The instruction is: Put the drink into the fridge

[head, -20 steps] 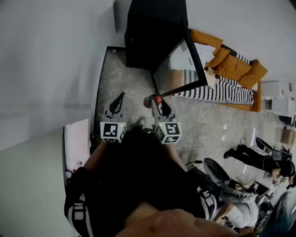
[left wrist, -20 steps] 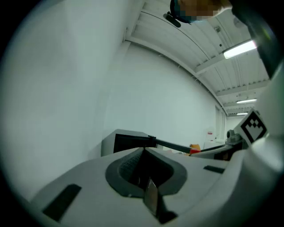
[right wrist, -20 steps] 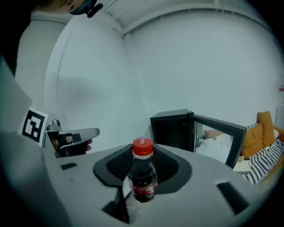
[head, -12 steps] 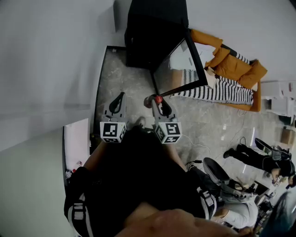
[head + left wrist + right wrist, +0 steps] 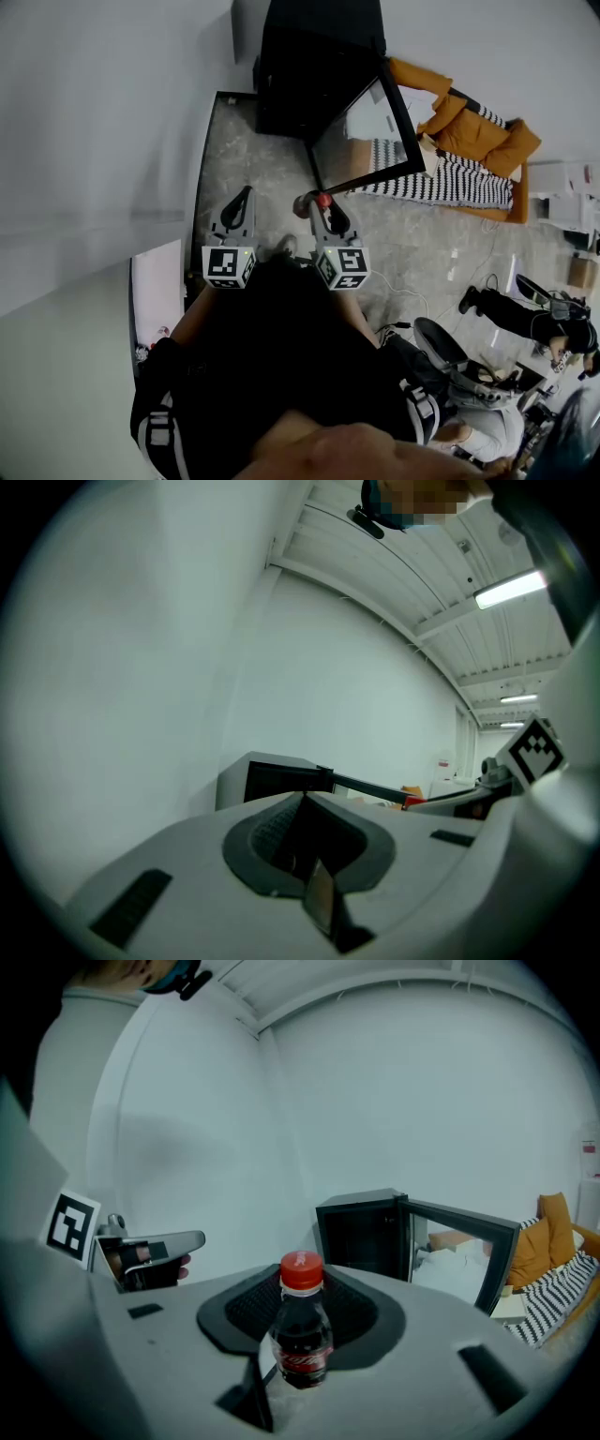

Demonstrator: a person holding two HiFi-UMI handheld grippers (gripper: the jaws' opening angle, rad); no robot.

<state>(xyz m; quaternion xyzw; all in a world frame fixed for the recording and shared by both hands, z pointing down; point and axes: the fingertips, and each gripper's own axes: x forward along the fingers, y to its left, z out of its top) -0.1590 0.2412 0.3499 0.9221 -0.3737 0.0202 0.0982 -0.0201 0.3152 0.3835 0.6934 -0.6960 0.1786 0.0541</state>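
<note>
Before the boxy black fridge [image 5: 314,80], right gripper [image 5: 317,202] fingers clamp a round, red-capped plastic bottle [image 5: 302,1335]; left gripper [image 5: 246,195] fingers are closed, empty.

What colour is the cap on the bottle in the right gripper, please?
Red. The bottle cap shows best in the right gripper view.

There's the drink [image 5: 302,1330], dark cola with a red cap and red label, the fridge [image 5: 361,1232] all black, cushions [image 5: 483,136] bright orange, the blanket [image 5: 459,183] striped black and white, and the floor [image 5: 248,164] a mottled pale grey.
</note>
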